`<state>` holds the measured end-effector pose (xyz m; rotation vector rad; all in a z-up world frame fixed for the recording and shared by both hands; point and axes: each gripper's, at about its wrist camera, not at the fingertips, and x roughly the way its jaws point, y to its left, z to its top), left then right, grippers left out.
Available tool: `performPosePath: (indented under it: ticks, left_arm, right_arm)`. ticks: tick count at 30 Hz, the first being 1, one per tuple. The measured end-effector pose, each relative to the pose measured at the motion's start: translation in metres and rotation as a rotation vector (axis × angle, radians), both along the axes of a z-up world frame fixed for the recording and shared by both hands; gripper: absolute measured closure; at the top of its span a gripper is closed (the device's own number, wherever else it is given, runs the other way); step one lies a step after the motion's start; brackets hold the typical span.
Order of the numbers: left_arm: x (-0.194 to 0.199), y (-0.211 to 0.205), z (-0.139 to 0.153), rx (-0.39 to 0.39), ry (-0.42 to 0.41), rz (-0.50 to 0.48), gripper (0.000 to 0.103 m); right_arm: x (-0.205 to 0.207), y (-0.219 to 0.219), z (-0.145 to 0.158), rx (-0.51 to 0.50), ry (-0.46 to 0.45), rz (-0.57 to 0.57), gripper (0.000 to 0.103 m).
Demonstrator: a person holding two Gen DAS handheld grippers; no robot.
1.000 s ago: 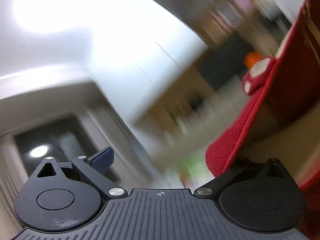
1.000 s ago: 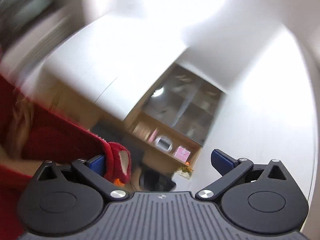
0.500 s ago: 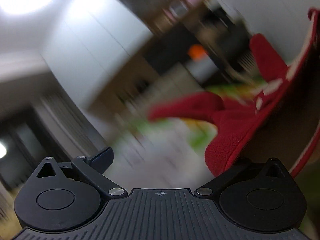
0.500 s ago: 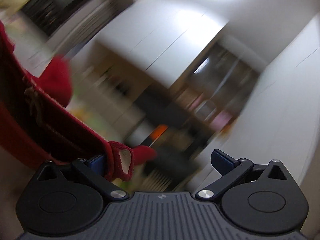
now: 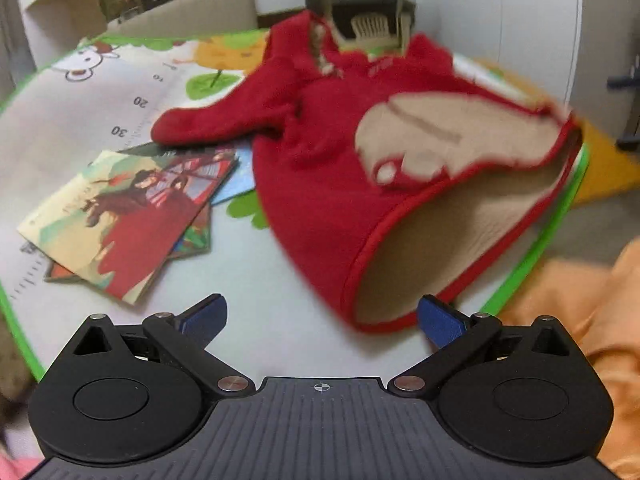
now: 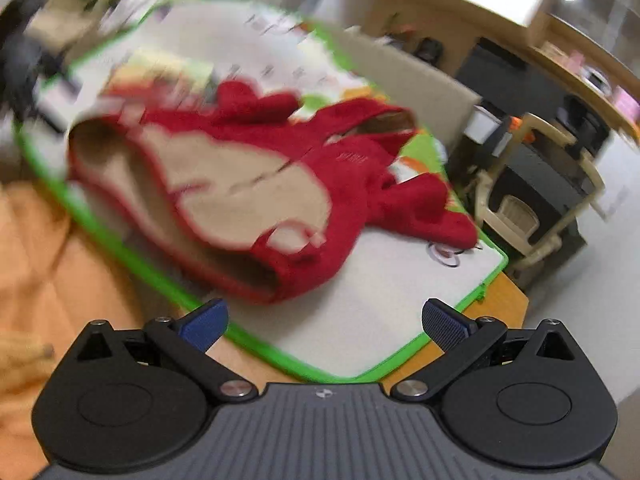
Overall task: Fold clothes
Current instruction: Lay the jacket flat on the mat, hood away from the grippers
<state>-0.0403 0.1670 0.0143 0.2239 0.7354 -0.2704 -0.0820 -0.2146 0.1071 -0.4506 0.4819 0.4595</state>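
A red fleece garment (image 5: pixel 320 200) with a beige lining lies spread on a play mat (image 5: pixel 280 344) that has a white surface, cartoon prints and a bright green border. In the left wrist view the garment covers the far and right part of the mat. Its hem opening faces the camera and shows the beige inside, and this open hem reaches close to the right green edge. One sleeve (image 5: pixel 212 120) stretches to the left over the mat, and its end lies just beside a picture book (image 5: pixel 120 216). The book rests on other flat printed sheets near the left edge of the mat.

The left gripper (image 5: pixel 322 320) hovers above the near part of the mat. Its two blue fingertips are wide apart and nothing is between them. The right fingertip is just in front of the red hem, but I cannot tell if it touches.

In the right wrist view the garment (image 6: pixel 348 168) lies across the middle of the mat (image 6: pixel 360 320), with the hem opening toward the left. The right gripper (image 6: pixel 324 324) is above the near green edge, its fingers also wide apart and empty. Orange cloth (image 6: pixel 60 264) fills the near left side, beside the mat. A beige plastic chair (image 6: pixel 532 200) stands past the far right corner of the mat. Both views are somewhat blurred.
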Motion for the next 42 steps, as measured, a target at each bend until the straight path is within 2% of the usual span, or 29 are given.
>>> performPosePath:
  ticks: [2,3,4,6,8,9,12,13,14,15,17,18,19,21,22,23,24,26,29,32,34,36,39,42]
  left_arm:
    - [0.01,-0.008,0.006,0.01,-0.056,0.015,0.0]
    - [0.015,-0.015,0.006,0.051,-0.081,0.01,0.0]
    - [0.021,-0.024,0.005,0.099,-0.103,0.0,0.0]
    - [0.035,-0.045,-0.005,0.181,-0.127,-0.044,0.0]
    - [0.048,-0.064,-0.016,0.243,-0.14,-0.089,0.0]
    - [0.054,-0.073,-0.021,0.277,-0.155,-0.092,0.0]
    - [0.077,-0.081,-0.018,0.353,-0.24,-0.019,0.0]
    - [0.079,-0.074,-0.006,0.349,-0.274,0.011,0.0]
    - [0.08,-0.068,0.007,0.345,-0.308,0.041,0.0]
    - [0.082,-0.062,0.019,0.341,-0.341,0.071,0.0]
    - [0.085,-0.05,0.044,0.332,-0.408,0.131,0.0]
    - [0.086,-0.044,0.057,0.327,-0.442,0.161,0.0]
    - [0.088,-0.038,0.069,0.322,-0.475,0.192,0.0]
    - [0.07,-0.033,0.08,0.325,-0.528,0.215,0.0]
    - [0.059,-0.033,0.075,0.336,-0.526,0.212,0.0]
    - [0.05,-0.032,0.066,0.344,-0.509,0.209,0.0]
    - [0.042,-0.031,0.051,0.345,-0.462,0.198,0.0]
    - [0.029,-0.027,0.012,0.335,-0.319,0.169,0.0]
    - [0.016,-0.018,-0.043,0.314,-0.105,0.134,0.0]
    - [0.002,-0.008,-0.058,0.281,-0.027,0.1,0.0]
    - [0.0,0.002,-0.048,0.208,-0.012,0.082,0.0]
    - [0.003,0.015,-0.028,0.064,-0.026,0.08,0.0]
    - [0.019,0.033,0.001,-0.187,-0.057,0.11,0.0]
    - [0.053,0.035,0.014,-0.412,-0.056,0.159,0.0]
  right_arm:
    - [0.019,-0.01,0.003,0.126,0.031,-0.082,0.0]
    - [0.025,-0.01,-0.005,0.113,0.037,-0.103,0.0]
    - [0.03,-0.01,-0.014,0.098,0.042,-0.123,0.0]
    - [0.036,0.011,-0.028,0.0,0.04,-0.08,0.0]
    - [0.032,0.026,-0.04,-0.035,0.047,-0.044,0.0]
    - [0.038,0.036,-0.051,-0.046,0.058,-0.062,0.0]
    - [0.05,0.058,-0.079,-0.166,0.035,-0.12,0.0]
    - [0.053,0.062,-0.078,-0.237,-0.018,-0.122,0.0]
    - [0.058,0.066,-0.073,-0.4,-0.161,-0.168,0.0]
    - [0.06,0.063,-0.062,-0.484,-0.318,-0.184,0.0]
    - [0.062,0.056,-0.021,-0.545,-0.543,-0.261,0.0]
    - [0.058,0.053,0.004,-0.512,-0.615,-0.283,0.0]
    - [0.05,0.053,0.01,-0.502,-0.62,-0.271,0.0]
    - [0.035,0.053,0.022,-0.484,-0.626,-0.246,0.0]
    - [0.028,0.053,0.028,-0.475,-0.629,-0.233,0.0]
    - [0.023,0.054,0.017,-0.484,-0.589,-0.209,0.0]
    - [0.017,0.055,-0.001,-0.488,-0.507,-0.168,0.0]
    - [0.007,0.054,-0.042,-0.478,-0.321,-0.084,0.0]
    - [-0.014,0.052,-0.09,-0.431,-0.093,0.013,0.0]
    - [-0.037,0.041,-0.079,-0.332,-0.051,0.126,0.0]
    - [-0.044,0.029,-0.055,-0.249,-0.053,0.194,0.0]
    - [-0.051,0.017,-0.03,-0.166,-0.056,0.261,0.0]
    - [-0.035,0.004,0.002,0.044,-0.067,0.246,0.0]
    - [0.021,0.007,0.013,0.286,0.065,0.147,0.0]
